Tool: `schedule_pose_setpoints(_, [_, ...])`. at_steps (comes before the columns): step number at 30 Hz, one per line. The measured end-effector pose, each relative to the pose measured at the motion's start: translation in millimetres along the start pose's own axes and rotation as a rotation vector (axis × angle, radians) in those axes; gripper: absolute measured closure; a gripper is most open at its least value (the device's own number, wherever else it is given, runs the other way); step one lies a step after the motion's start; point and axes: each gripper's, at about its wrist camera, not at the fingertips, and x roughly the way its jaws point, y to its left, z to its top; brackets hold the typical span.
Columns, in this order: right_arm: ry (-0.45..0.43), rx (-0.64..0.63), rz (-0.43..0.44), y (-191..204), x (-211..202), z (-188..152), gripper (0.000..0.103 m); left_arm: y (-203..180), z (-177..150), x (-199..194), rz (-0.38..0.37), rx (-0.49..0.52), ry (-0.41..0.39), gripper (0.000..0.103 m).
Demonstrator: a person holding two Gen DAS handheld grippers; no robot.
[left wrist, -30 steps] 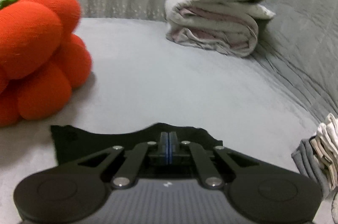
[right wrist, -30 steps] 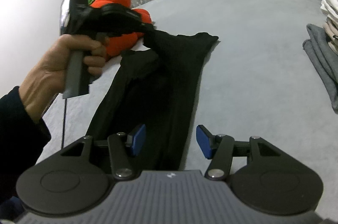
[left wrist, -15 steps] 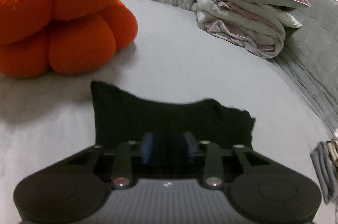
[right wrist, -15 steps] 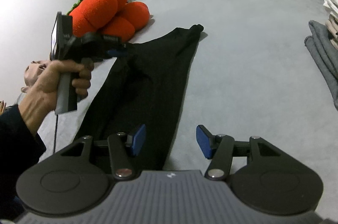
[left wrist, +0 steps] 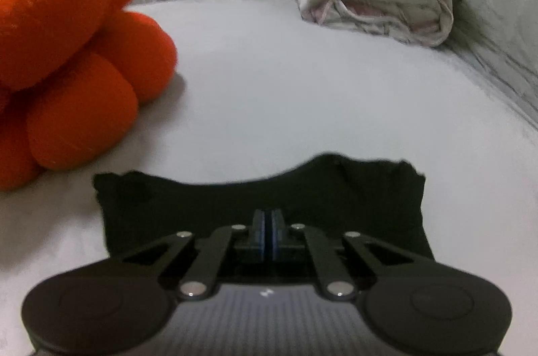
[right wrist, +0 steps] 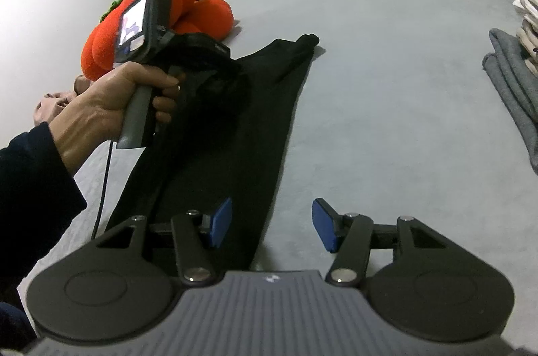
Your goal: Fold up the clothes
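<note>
Left gripper [left wrist: 268, 218] just dropped, re-nipped and now pinches the far end of the long black knit garment [right wrist: 232, 134] lying flat on the grey bed [right wrist: 386, 107], right gripper [right wrist: 271, 226] spread and idle at the near end — likely lengthwise fold next.

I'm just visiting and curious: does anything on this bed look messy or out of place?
Mostly tidy. The black garment lies long across the bed, its far corner bunched rather than flat. The orange plush beside it seems an odd neighbour for laundry.
</note>
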Motion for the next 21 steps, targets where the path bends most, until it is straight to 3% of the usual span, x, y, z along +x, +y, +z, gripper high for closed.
schedule_pose_setpoints(8, [-0.003,-0.003,-0.001,-4,3,1,0.045,31,12,-30,-0.030,-0.147,-0.122,0.100])
schedule_pose_setpoints(15, [-0.016,-0.034,-0.032,-6,7,4,0.045,51,-10,-16,-0.026,-0.241,-0.073,0.100])
schedule_pose_setpoints(18, [-0.079,-0.104,-0.054,-11,10,21,0.045,54,-11,-21,-0.057,-0.240,-0.088,0.100])
schedule_pose_setpoints(21, [-0.147,-0.125,-0.066,-26,29,63,0.048,53,-10,-27,-0.087,-0.224,-0.113,0.099])
